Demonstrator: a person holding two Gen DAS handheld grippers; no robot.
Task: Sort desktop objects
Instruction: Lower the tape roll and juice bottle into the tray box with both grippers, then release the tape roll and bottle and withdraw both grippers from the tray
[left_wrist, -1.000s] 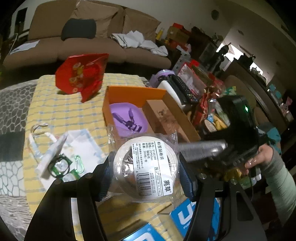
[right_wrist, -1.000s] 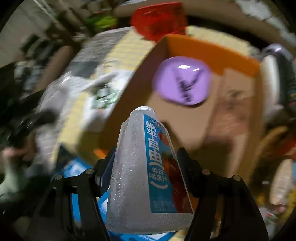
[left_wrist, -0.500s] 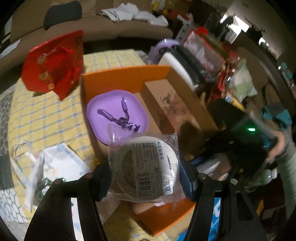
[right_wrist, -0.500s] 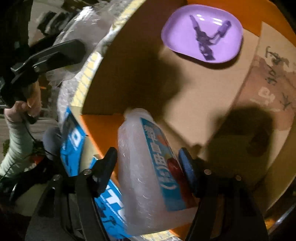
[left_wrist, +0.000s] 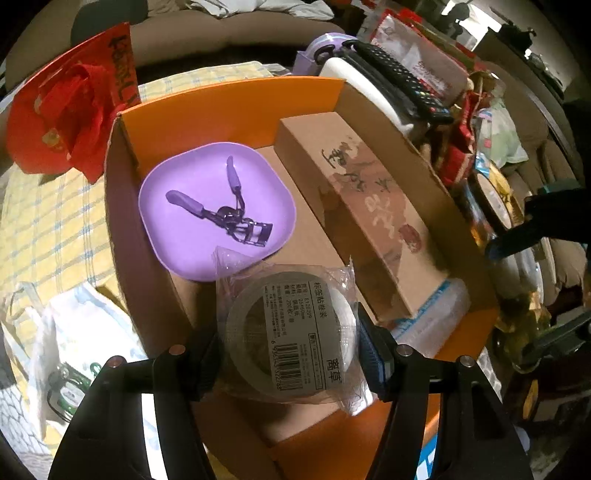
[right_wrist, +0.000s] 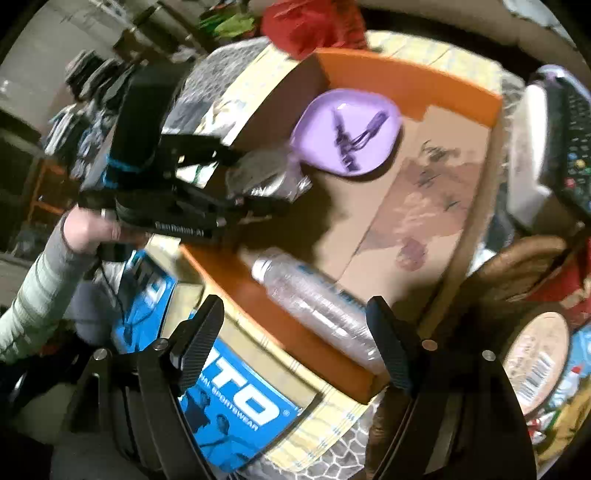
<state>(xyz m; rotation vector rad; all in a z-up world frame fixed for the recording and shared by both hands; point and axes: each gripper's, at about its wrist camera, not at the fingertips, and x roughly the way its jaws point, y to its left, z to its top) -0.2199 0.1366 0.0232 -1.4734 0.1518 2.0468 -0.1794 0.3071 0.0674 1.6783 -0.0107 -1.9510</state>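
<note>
My left gripper (left_wrist: 288, 343) is clamping a bagged roll of label tape (left_wrist: 291, 332) over the orange box (left_wrist: 229, 96), at about 6 o'clock from the purple plate (left_wrist: 218, 206) carrying an eyelash curler (left_wrist: 229, 214). My right gripper (right_wrist: 295, 332) is opening its jaws with nothing pressed between them. The clear juice bottle (right_wrist: 314, 299) is lying on its side in the box, just beside the long brown carton (right_wrist: 417, 206) at its 7 o'clock.
</note>
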